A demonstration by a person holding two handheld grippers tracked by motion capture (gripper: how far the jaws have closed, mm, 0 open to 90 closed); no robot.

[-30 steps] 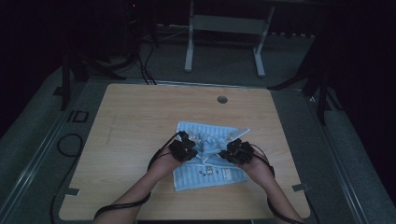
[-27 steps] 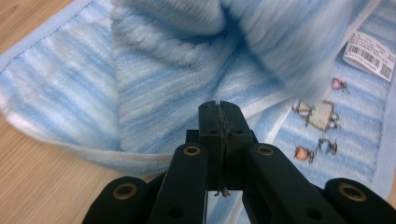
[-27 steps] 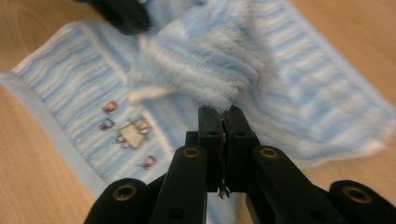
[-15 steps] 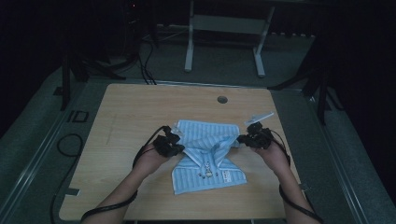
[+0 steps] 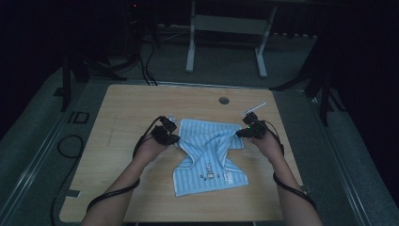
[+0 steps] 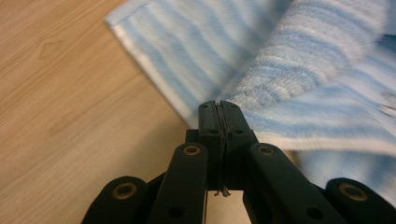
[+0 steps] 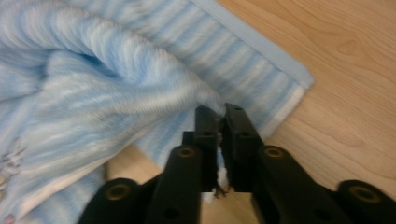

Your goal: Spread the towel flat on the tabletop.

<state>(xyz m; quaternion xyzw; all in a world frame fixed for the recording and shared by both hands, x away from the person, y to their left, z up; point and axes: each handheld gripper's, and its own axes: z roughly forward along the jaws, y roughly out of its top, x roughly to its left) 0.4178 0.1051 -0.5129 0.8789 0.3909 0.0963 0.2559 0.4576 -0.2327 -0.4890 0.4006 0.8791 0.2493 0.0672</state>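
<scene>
The left tongs [image 6: 219,109], black plastic with round rivets, are clamped tight on a raised fold of the pale blue and white striped terry towel [image 5: 207,153]; a few frayed threads hang between the pressed jaws. The right tongs [image 7: 219,114] pinch another pulled-up ridge of the same fluffy cloth, and their jaws have just been opening a little with the fabric between them. The towel lies near the middle of the light wooden counter [image 5: 131,108], bunched and stretched between the two tongs, its flat lower part spread toward the person and showing a small printed motif. Beyond it sit a round grey grommet hole [image 5: 224,100] in the counter and a white metal frame [image 5: 226,33] on the dark floor.
</scene>
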